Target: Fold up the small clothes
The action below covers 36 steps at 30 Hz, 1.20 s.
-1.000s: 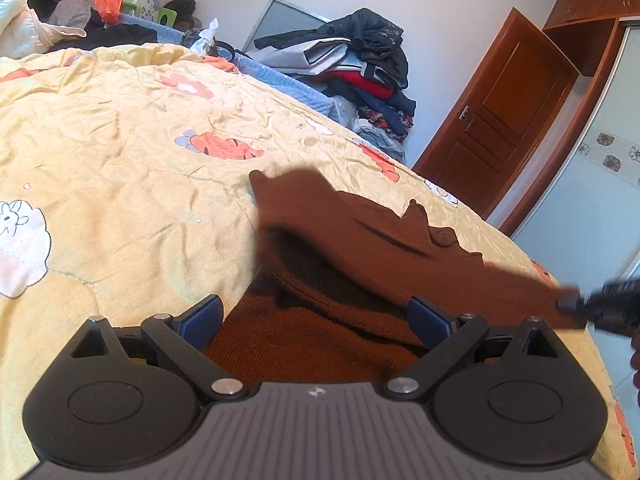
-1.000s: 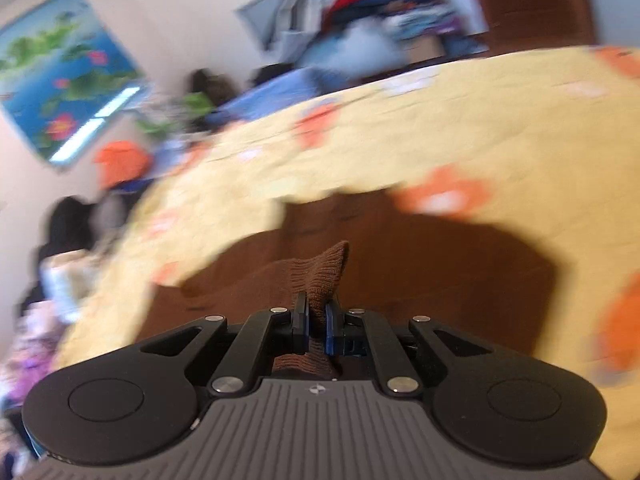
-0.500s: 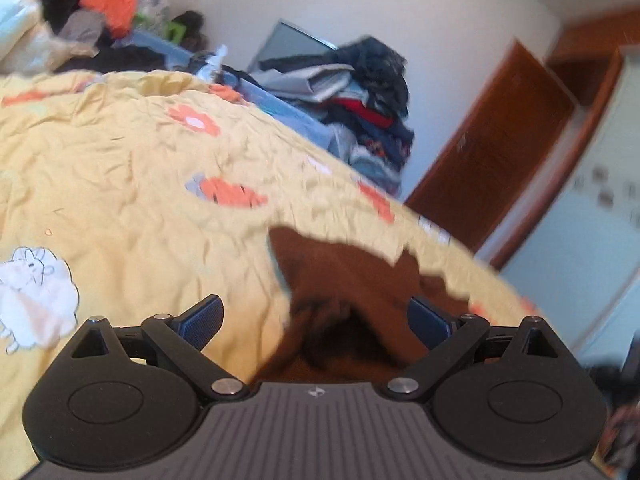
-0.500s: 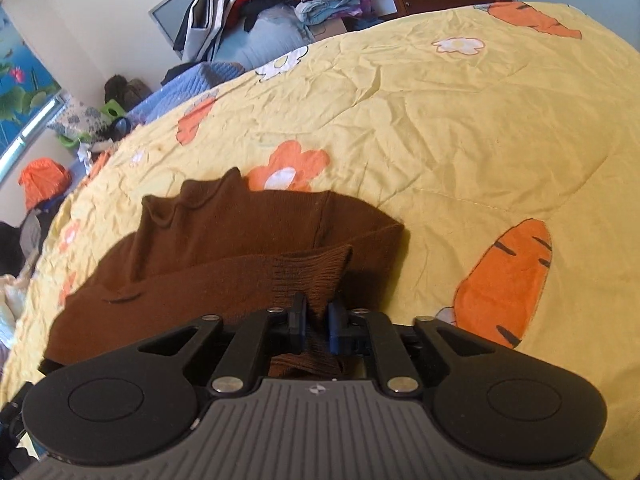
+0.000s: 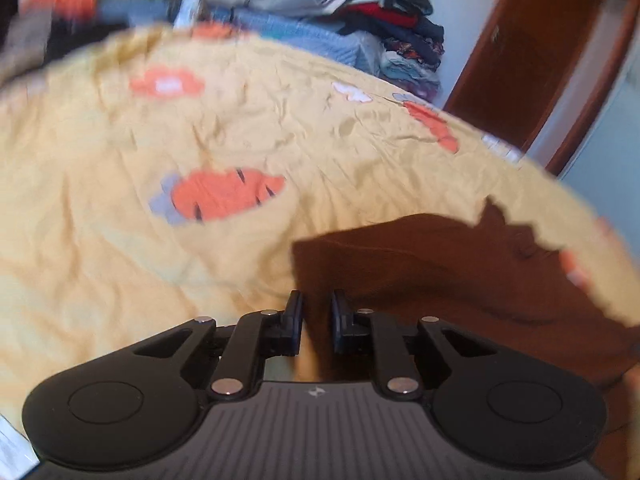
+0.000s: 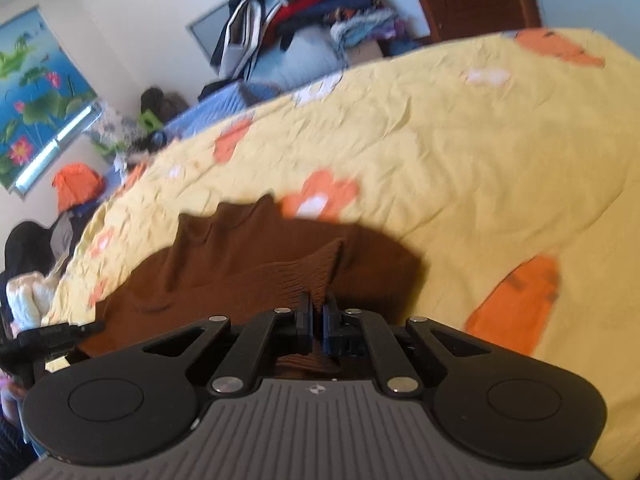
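A brown knit sweater (image 5: 440,272) lies on the yellow bedspread (image 5: 200,128), its jagged collar toward the far side. My left gripper (image 5: 317,312) is at the sweater's left edge. Its jaws are closing to a narrow gap, with the brown edge between the pads. In the right wrist view the sweater (image 6: 240,256) fills the lower middle. My right gripper (image 6: 318,312) is shut on the ribbed cuff (image 6: 320,264) of a sleeve, which stands up from the fingertips and lies over the sweater's body.
The bedspread (image 6: 460,152), printed with orange carrots and flowers, stretches wide on all sides. A tall pile of clothes (image 5: 380,12) stands behind the bed, beside a brown door (image 5: 540,48). An orange bag (image 6: 76,184) and more clutter sit at the far left.
My left gripper has swung left to the sweater's edge and its wide-open jaws have come nearly together. The right gripper has laid the sleeve across the sweater's body, still gripping the cuff.
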Motion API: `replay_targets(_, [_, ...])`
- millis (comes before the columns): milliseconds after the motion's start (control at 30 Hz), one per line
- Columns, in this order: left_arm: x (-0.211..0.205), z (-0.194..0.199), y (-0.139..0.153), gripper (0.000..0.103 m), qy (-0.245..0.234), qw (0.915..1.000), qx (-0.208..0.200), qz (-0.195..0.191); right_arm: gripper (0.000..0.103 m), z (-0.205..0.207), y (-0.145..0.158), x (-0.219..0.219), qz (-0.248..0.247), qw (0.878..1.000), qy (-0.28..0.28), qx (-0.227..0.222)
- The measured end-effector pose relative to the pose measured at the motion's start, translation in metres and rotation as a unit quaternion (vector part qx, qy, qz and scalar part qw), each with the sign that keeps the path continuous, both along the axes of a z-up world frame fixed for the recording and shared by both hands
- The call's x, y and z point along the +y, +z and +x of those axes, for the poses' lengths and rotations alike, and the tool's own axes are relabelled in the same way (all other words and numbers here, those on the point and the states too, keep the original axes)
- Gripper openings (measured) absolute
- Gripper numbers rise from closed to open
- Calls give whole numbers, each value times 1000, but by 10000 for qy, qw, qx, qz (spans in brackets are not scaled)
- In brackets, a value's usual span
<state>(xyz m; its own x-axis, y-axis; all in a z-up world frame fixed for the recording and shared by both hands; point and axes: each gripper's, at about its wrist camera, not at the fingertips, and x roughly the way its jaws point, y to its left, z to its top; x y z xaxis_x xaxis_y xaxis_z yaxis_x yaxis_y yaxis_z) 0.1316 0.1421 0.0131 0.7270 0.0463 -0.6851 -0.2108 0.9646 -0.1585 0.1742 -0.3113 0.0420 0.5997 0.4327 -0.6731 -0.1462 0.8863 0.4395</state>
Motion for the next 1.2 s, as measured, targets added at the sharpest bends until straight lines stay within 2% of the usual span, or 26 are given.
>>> replay_targets(33, [-9, -2, -4, 14, -30, 9984, -109, 558, 10, 5, -9, -2, -64, 9998, -49, 173])
replay_targets(100, [-23, -11, -4, 14, -158, 9934, -226, 1117, 10, 4, -21, 4, -211, 9995, 15, 223])
replay_targets(133, [-27, -16, -2, 15, -152, 9916, -242, 1262, 15, 0, -20, 6, -142, 9998, 21, 161])
replay_targets(200, [-31, -33, 12, 15, -69, 9884, -461, 1446, 30, -6, -14, 5, 29, 9998, -117, 147])
replay_targets(233, [-34, -44, 20, 16, -74, 9858, -710, 1519, 46, -11, -8, 4, 23, 9998, -218, 5])
replay_targets(267, [-39, -54, 31, 17, -146, 9818, -1041, 1584, 52, -18, -1, 7, -142, 9989, -352, -259])
replay_targets(300, [-44, -61, 39, 24, -272, 9780, -1314, 1600, 52, -25, 7, 12, -384, 9971, -404, -526])
replay_targets(333, [-50, -64, 45, 45, -410, 9753, -1495, 1574, 52, -30, 13, 20, -550, 9952, -362, -730])
replay_targets(367, [-60, -61, 49, 61, -561, 9740, -1574, 1532, 52, -33, 17, 29, -587, 9942, -273, -864])
replay_targets(400, [-70, -55, 49, 86, -692, 9728, -1597, 1528, 52, -33, 20, 39, -545, 9940, -148, -933])
replay_targets(433, [-81, -45, 44, 89, -791, 9713, -1595, 1574, 53, -32, 20, 50, -503, 9940, -7, -967])
replay_targets(500, [-96, -18, 27, 89, -875, 9735, -1205, 1738, 60, -23, 14, 74, -628, 9931, 169, -973])
replay_targets(567, [-98, 11, -1, 89, -744, 9790, -346, 1865, 67, -11, -3, 96, -1236, 9883, 234, -861])
replay_targets(600, [-88, 11, -9, 90, -667, 9838, -387, 1617, 68, -7, -16, 103, -1637, 9833, 228, -763])
replay_targets(633, [-75, 12, -9, 90, -636, 9894, -282, 1271, 75, -12, -25, 107, -2001, 9737, 269, -1057])
replay_targets(667, [-65, 13, -9, 90, -630, 9918, -242, 1082, 86, -19, -34, 108, -2304, 9634, 353, -1325])
replay_targets(700, [-58, 13, -11, 93, -655, 9915, -244, 1095, 90, -24, -38, 101, -2247, 9633, 280, -1443])
replay_targets(733, [-52, 14, -12, 96, -729, 9919, -238, 1017, 91, -22, -36, 89, -1947, 9717, 193, -1325])
replay_targets(767, [-49, 14, -13, 100, -708, 9925, -178, 976, 92, -22, -35, 84, -1885, 9730, 197, -1315])
replay_targets(833, [-45, 17, -14, 103, -558, 9950, -102, 817, 96, -21, -34, 90, -2058, 9695, 254, -1307])
replay_targets(933, [-66, -8, -1, 101, -304, 9892, -182, 1422, 97, -33, -25, 97, -2261, 9653, 70, -1305])
replay_targets(1000, [-78, -41, 13, 101, -620, 9880, -526, 1310, 96, -55, -14, 96, -1904, 9730, 33, -1302])
replay_targets(1067, [-90, -68, 17, 101, -989, 9860, -739, 1123, 100, -81, -11, 100, -1503, 9762, 362, -1521])
replay_targets(1133, [-105, -72, 4, 101, -1370, 9814, -419, 1278, 100, -92, -18, 113, -1704, 9733, 682, -1380])
replay_targets(1167, [-110, -71, -6, 103, -1431, 9779, -248, 1501, 99, -92, -28, 118, -1931, 9702, 839, -1199])
replay_targets(1200, [-107, -76, -10, 103, -1459, 9771, -426, 1492, 102, -95, -37, 119, -2084, 9664, 928, -1188])
